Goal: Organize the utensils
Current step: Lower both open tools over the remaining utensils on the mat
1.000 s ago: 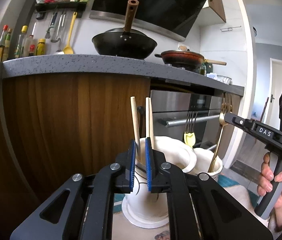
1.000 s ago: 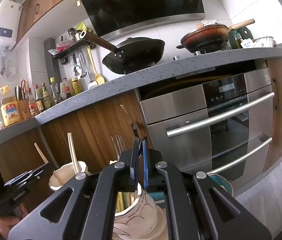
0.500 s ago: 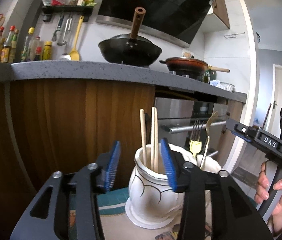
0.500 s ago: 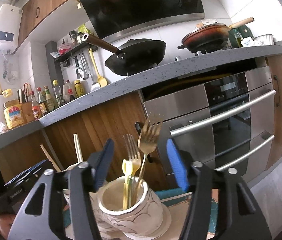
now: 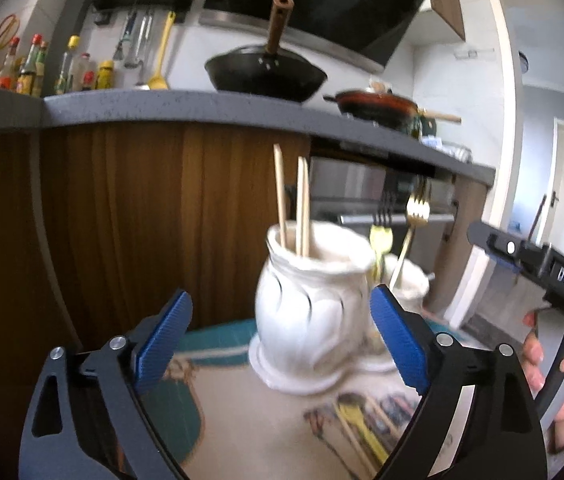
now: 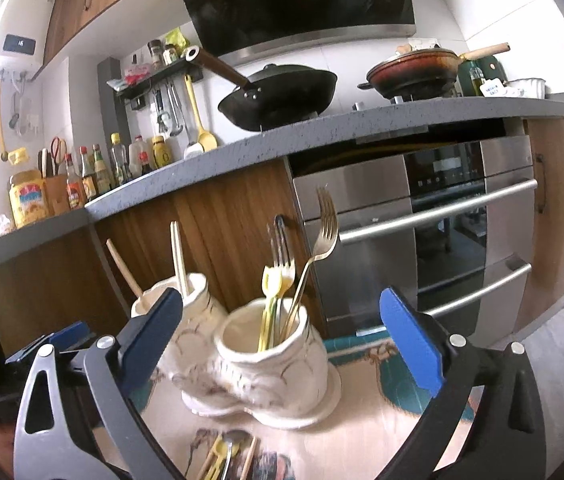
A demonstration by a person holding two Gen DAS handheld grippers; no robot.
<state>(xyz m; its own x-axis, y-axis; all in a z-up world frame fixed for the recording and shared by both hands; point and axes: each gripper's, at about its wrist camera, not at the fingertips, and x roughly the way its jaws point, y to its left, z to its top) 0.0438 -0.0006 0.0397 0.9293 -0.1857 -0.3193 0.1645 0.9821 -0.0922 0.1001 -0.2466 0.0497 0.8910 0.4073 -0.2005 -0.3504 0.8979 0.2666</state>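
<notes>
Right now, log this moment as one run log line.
left gripper: opening, empty | right gripper: opening, empty | chopsticks: in left jar | forks: in right jar

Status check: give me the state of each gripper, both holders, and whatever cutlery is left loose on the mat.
left gripper: jaws opening, nothing between pads.
right gripper: jaws opening, nothing gripped.
chopstick holder: upright, chopsticks standing inside.
fork holder: upright, gold fork and yellow forks leaning inside.
loose utensils: lying flat on the mat, unsorted.
</notes>
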